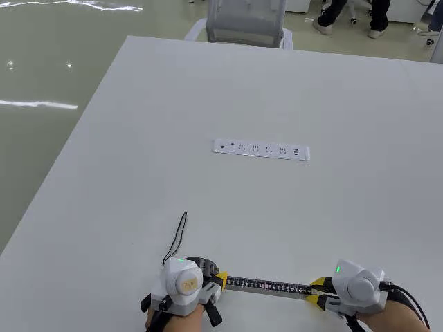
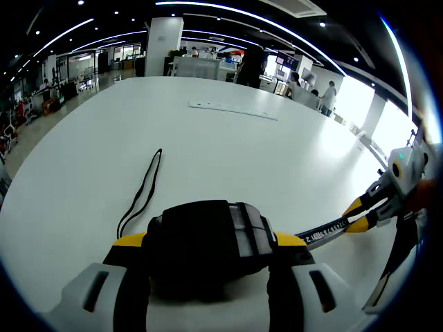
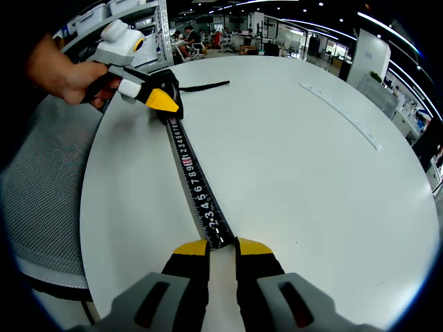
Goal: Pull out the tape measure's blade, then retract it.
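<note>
Clamping black tape measure case (image 2: 201, 225), left gripper (image 2: 208, 241) sits at 7 o'clock of head view, yellow-tipped jaws closed on case sides. Blade (image 1: 266, 285) runs flat along white table (image 1: 277, 90) from case toward 3 o'clock, reaching right gripper (image 3: 221, 244), jaws pinched on blade's end. Numbers on blade legible in right gripper view. Black cord (image 1: 176, 238) trails from case toward 12 o'clock, lying on table. White power strip (image 1: 261, 149) well apart from both grippers, farther toward 12 o'clock, mid-table.
</note>
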Available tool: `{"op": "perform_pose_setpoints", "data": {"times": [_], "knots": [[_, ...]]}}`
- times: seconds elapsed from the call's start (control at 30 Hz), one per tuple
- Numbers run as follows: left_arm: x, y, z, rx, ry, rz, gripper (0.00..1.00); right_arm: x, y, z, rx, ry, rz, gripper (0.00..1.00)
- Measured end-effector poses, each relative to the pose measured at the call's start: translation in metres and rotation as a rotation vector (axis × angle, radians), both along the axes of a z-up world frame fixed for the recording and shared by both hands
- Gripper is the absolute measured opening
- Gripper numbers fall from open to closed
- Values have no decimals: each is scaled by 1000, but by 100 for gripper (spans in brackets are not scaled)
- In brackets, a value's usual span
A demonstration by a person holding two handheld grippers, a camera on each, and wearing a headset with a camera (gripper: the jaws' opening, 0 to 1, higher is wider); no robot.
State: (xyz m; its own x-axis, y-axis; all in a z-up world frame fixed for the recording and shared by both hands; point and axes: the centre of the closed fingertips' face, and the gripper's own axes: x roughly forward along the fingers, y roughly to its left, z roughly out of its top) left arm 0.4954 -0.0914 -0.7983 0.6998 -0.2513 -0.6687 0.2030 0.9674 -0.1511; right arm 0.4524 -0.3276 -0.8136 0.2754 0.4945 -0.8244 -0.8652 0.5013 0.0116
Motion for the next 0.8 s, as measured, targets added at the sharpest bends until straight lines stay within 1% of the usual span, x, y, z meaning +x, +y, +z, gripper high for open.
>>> {"op": "perform_pose_setpoints", "data": {"times": [0.8], "knots": [[0, 0, -1, -7, 7, -2, 67, 4, 15, 0, 11, -3, 10, 13]]}}
